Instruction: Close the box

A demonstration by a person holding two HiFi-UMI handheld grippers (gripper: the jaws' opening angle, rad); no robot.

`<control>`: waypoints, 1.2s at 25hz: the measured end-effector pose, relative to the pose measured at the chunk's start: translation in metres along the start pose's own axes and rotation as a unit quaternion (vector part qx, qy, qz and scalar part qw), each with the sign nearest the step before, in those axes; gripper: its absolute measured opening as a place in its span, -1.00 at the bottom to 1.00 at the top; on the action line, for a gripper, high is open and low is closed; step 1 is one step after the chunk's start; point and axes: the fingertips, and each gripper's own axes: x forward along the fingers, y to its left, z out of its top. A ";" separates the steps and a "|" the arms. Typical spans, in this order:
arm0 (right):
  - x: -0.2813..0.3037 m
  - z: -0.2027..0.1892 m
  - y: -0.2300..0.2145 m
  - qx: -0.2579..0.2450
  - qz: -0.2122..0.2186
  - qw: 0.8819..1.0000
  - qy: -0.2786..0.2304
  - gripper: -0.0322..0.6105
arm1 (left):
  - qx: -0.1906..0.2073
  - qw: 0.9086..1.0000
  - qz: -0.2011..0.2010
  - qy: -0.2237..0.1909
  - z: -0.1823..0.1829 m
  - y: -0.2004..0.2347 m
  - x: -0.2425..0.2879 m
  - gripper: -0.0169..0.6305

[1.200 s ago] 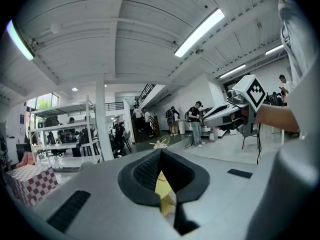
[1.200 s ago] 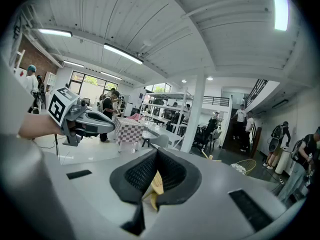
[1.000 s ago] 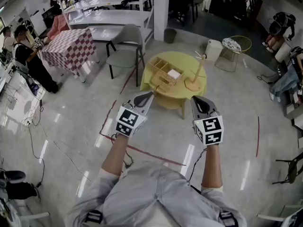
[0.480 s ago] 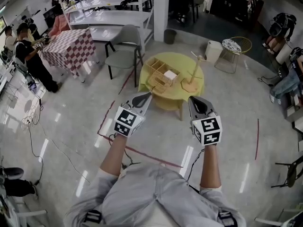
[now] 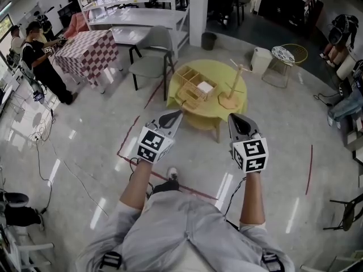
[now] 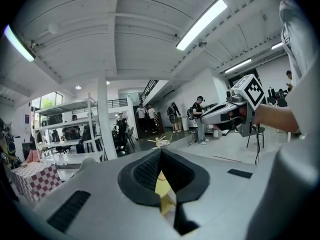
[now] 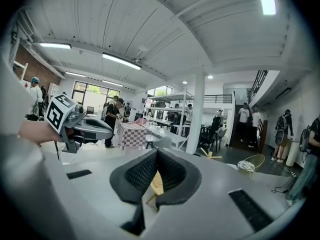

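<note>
A wooden box point(image 5: 193, 88) with open compartments and a white item inside sits on the round yellow table point(image 5: 209, 115), some way ahead of me. Both grippers hang in the air short of the table, touching nothing. My left gripper point(image 5: 174, 116) points toward the table's near left edge, its jaws shut and empty. My right gripper point(image 5: 236, 119) points at the near right edge, also shut and empty. In the left gripper view the tips point(image 6: 161, 153) meet, with yellow table showing below them. The right gripper view shows the tips point(image 7: 157, 152) closed likewise.
A wooden stand point(image 5: 232, 89) on a flat base stands right of the box. A grey chair point(image 5: 151, 58) is behind the table on the left, a checkered table point(image 5: 85, 51) and a person point(image 5: 42, 61) further left. Red tape lines point(image 5: 187, 187) cross the floor. A wire stool point(image 5: 288, 61) is at right.
The view has shifted slightly and my shoe now shows on the floor between the arms. Both grippers keep the same pose, shut.
</note>
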 end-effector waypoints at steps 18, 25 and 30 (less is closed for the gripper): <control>0.089 0.005 -0.049 0.019 0.011 1.000 -0.020 -0.83 | -0.008 1.000 0.004 -0.002 -0.011 0.068 0.087 -0.86; 0.150 0.008 -0.075 0.031 0.011 0.999 -0.014 -0.83 | -0.008 1.000 -0.011 -0.006 -0.013 0.114 0.141 -0.86; 0.196 0.015 -0.083 0.003 0.010 1.000 -0.001 -0.83 | -0.013 1.000 -0.028 0.000 -0.018 0.152 0.177 -0.86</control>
